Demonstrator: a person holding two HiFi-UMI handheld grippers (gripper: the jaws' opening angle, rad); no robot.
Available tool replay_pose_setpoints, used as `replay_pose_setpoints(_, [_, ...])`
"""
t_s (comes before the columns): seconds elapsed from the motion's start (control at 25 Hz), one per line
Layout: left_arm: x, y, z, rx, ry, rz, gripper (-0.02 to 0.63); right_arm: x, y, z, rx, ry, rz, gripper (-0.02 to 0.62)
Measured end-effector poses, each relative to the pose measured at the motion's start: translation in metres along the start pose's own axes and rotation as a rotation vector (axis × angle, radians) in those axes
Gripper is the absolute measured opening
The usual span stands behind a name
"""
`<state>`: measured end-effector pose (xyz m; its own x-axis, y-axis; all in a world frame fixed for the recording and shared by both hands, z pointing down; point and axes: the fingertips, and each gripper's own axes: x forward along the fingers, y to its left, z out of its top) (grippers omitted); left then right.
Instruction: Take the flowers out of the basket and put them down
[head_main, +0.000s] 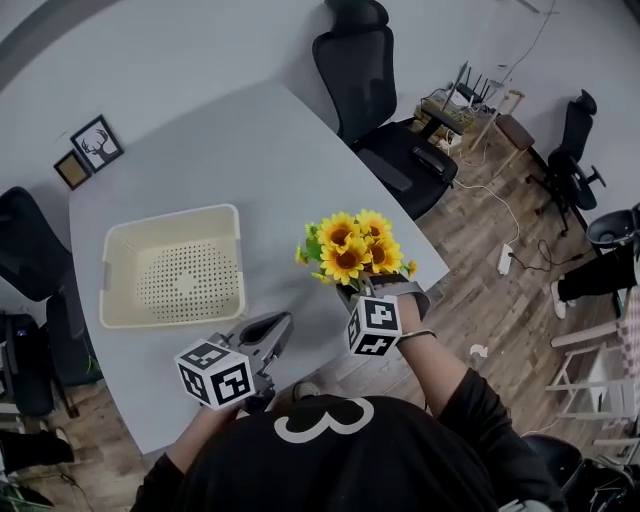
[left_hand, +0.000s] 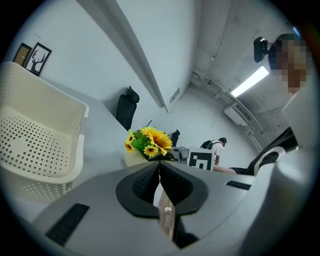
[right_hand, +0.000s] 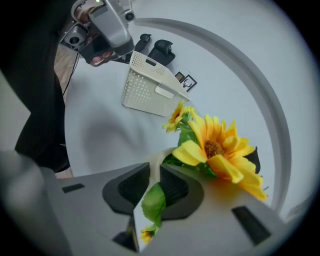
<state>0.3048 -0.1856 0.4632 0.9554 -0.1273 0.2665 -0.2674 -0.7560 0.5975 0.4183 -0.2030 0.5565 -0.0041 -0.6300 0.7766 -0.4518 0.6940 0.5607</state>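
Yellow sunflowers with green leaves (head_main: 350, 250) sit clamped in the right tongs (right_hand: 154, 172), well apart from the empty left tongs (left_hand: 159, 167), whose tips are pressed together.

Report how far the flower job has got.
Done: the cream perforated plastic basket is empty. In hand: the yellow sunflower bunch is clamped by its stem in the right gripper jaws, near the grey table edge. Left: set it down and release.
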Motion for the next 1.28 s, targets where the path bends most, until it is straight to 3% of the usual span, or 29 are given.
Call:
replay_pose_setpoints(0.24, [0.002, 0.009, -0.001, -0.018, 0.001, 0.041, 0.014, 0.027, 0.016, -0.010, -0.008, 0.012, 0.086, 0.072])
replay_pose_setpoints(0.52, [0.011, 0.016, -0.005, -0.033, 0.016, 0.055, 0.014, 0.036, 0.013, -0.011, 0.002, 0.002, 0.113, 0.072])
replay_pose_setpoints(0.96, [0.020, 0.014, -0.012, -0.018, 0.086, 0.037, 0.014, 0.039, 0.009, -0.006, 0.032, 0.030, 0.292, 0.066])
replay_pose_setpoints(1.08, [0.024, 0.015, -0.012, -0.017, 0.091, 0.025, 0.014, 0.041, 0.009, -0.004, 0.022, 0.036, 0.287, 0.066])
replay_pose_setpoints(1.28, [0.016, -0.007, -0.011, 0.035, 0.083, -0.065, 0.014, 0.040, 0.011, -0.008, 0.035, 0.032, 0.215, 0.087])
